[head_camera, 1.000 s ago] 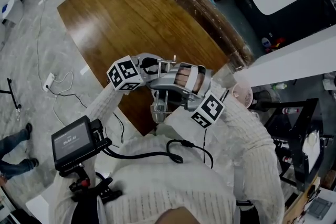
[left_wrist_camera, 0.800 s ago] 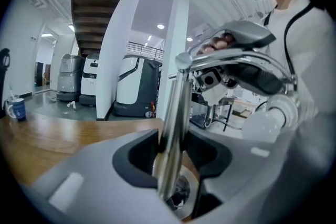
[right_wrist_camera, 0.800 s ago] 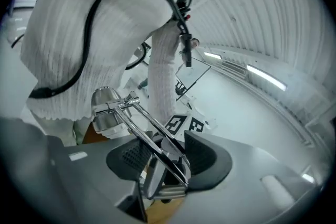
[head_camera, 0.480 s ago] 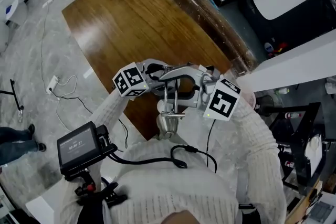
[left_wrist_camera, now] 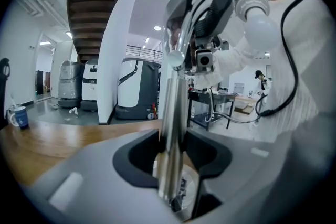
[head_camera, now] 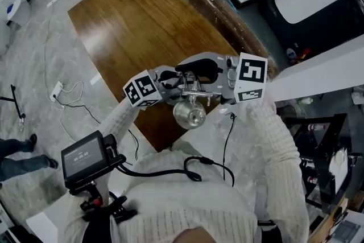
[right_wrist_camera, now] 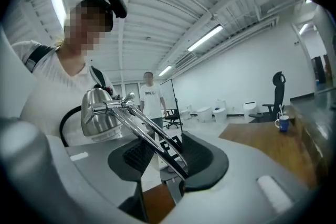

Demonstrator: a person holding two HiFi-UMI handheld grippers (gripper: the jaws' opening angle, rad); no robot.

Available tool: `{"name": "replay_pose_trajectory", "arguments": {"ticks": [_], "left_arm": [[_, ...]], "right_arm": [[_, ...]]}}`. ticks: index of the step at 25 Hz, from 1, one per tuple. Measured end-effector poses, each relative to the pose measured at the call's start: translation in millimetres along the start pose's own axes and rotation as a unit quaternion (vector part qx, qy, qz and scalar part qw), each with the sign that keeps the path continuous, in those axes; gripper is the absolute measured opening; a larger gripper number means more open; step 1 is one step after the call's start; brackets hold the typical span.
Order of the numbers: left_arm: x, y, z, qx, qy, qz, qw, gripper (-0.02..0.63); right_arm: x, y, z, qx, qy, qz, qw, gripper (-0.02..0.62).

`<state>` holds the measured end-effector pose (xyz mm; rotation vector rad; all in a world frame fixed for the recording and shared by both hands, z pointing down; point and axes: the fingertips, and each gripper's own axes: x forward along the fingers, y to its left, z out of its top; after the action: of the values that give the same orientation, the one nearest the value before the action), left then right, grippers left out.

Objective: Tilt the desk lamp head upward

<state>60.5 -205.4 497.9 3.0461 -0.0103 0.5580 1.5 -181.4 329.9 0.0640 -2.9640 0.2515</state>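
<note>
Head view: lamp head (head_camera: pixel 189 113) at table (head_camera: pixel 142 25) edge has swung from flaring toward 6 o'clock to end-on; tilt judged under way.

Left gripper view: left gripper (left_wrist_camera: pixel 172 160) clamps upright stem (left_wrist_camera: pixel 170 123).

Right gripper view: right gripper (right_wrist_camera: pixel 157 162) is closing around rods (right_wrist_camera: pixel 149 141), not pinching; head axis 12–6, mouth at 6.

The desk lamp (head_camera: pixel 189 114) is polished chrome, and its straight pole (left_wrist_camera: pixel 170 139) stands upright, pinched between the pads of the left gripper (left_wrist_camera: pixel 173 161). Its twin-rod arm (right_wrist_camera: pixel 152 139) slants through the closing jaws of the right gripper (right_wrist_camera: pixel 168 164), lying against one pad with a gap on the other side. The domed head (right_wrist_camera: pixel 98 113), with a white bulb (left_wrist_camera: pixel 257 26), sits raised at the arm's far end, beyond the right gripper and above the left.
</note>
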Motion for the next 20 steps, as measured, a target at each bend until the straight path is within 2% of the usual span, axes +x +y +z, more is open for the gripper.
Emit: {"name": "replay_pose_trajectory", "arguments": {"ticks": [6, 11, 20], "left_arm": [[0, -3, 0, 0.015, 0.002, 0.002, 0.9999, 0.152], [0, -3, -1, 0.016, 0.001, 0.005, 0.9999, 0.152], [1, -2, -1, 0.017, 0.0, 0.007, 0.9998, 0.152]], "right_arm": [[-4, -9, 3, 0.077, -0.015, 0.029, 0.997, 0.163], [-4, -13, 4, 0.122, -0.015, 0.056, 0.991, 0.175], [-9, -35, 7, 0.238, -0.05, 0.075, 0.967, 0.178]]}}
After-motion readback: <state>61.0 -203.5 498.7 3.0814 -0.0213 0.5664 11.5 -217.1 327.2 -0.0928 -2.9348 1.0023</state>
